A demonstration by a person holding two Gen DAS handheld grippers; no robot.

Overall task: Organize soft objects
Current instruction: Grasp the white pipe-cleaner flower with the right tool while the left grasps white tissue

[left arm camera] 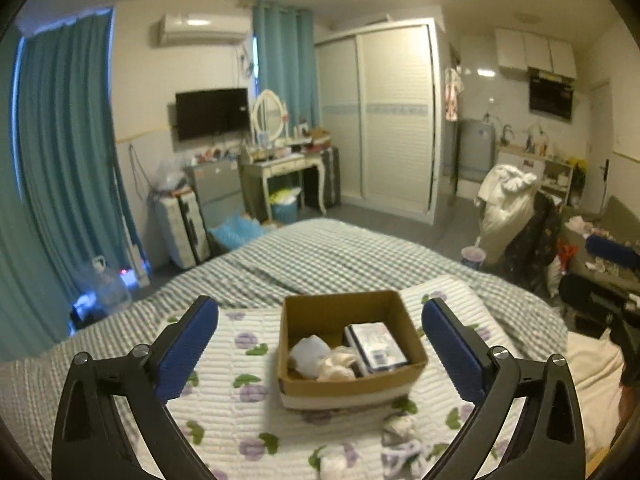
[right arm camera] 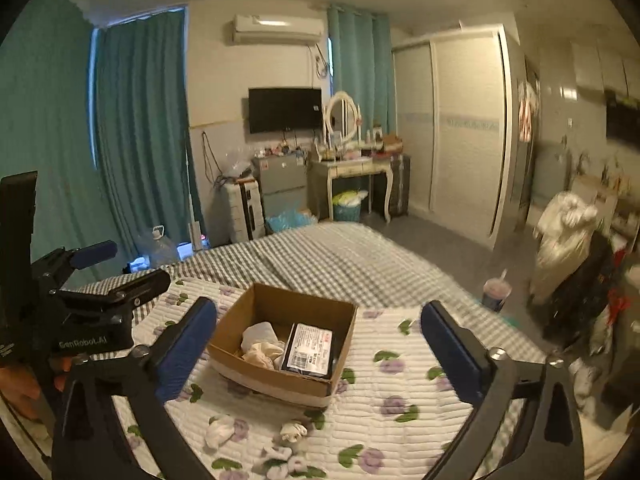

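An open cardboard box (left arm camera: 390,310) (right arm camera: 340,322) sits on a floral quilt (left arm camera: 224,396) (right arm camera: 404,384) on the bed. It holds white and cream rolled soft items (left arm camera: 326,360) (right arm camera: 262,344) and a flat packet (left arm camera: 376,346) (right arm camera: 308,350). Loose white rolled socks (left arm camera: 400,440) (right arm camera: 294,432) lie on the quilt in front of the box. My left gripper (left arm camera: 320,344) is open and empty, held above the quilt, facing the box. My right gripper (right arm camera: 318,348) is open and empty, right of the left one. The left gripper body (right arm camera: 92,304) shows in the right wrist view.
The checked bedspread (left arm camera: 320,256) (right arm camera: 332,256) stretches beyond the quilt. A dressing table (left arm camera: 284,164), a TV, a small fridge, suitcases and a wardrobe (left arm camera: 384,120) stand at the far wall. A chair piled with clothes (left arm camera: 516,216) stands right of the bed.
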